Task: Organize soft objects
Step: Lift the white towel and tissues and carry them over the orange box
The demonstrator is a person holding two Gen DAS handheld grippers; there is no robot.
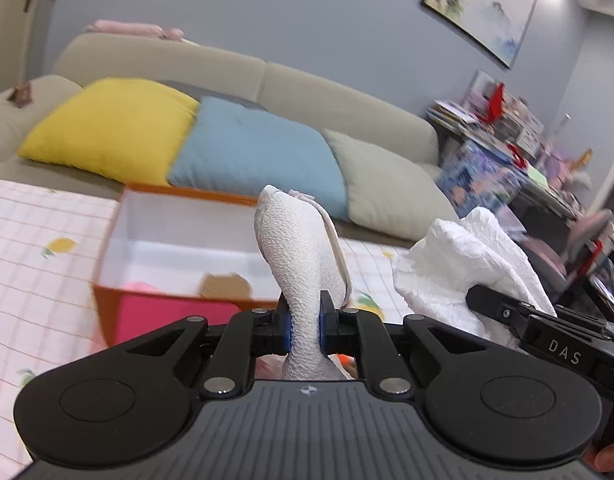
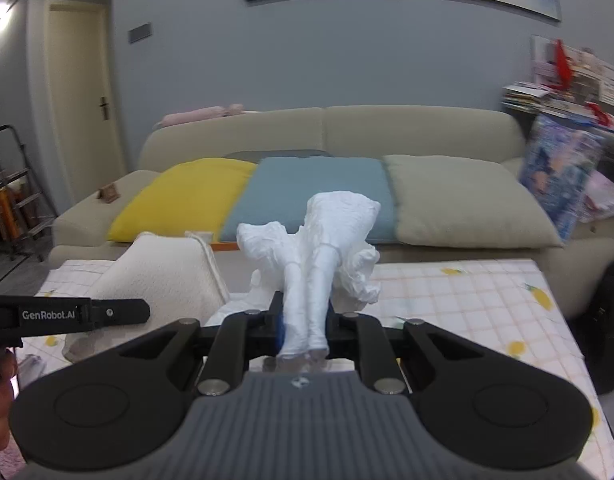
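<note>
My left gripper (image 1: 303,322) is shut on a white textured towel (image 1: 297,256) and holds it upright above the table. It also shows in the right wrist view (image 2: 163,276), at the left. My right gripper (image 2: 305,326) is shut on a crumpled white cloth (image 2: 331,236) that stands up between the fingers. That cloth also shows at the right of the left wrist view (image 1: 463,264). An orange box (image 1: 179,240) with a white inside stands open on the table, just left of and behind the towel. Something pink and something brown lie in it.
The table (image 2: 467,288) has a checked cloth with lemon prints. Behind it is a beige sofa (image 2: 387,128) with yellow (image 2: 187,192), blue (image 2: 307,176) and grey (image 2: 459,196) cushions. Cluttered shelves (image 2: 567,92) stand at the right, a door (image 2: 79,80) at the left.
</note>
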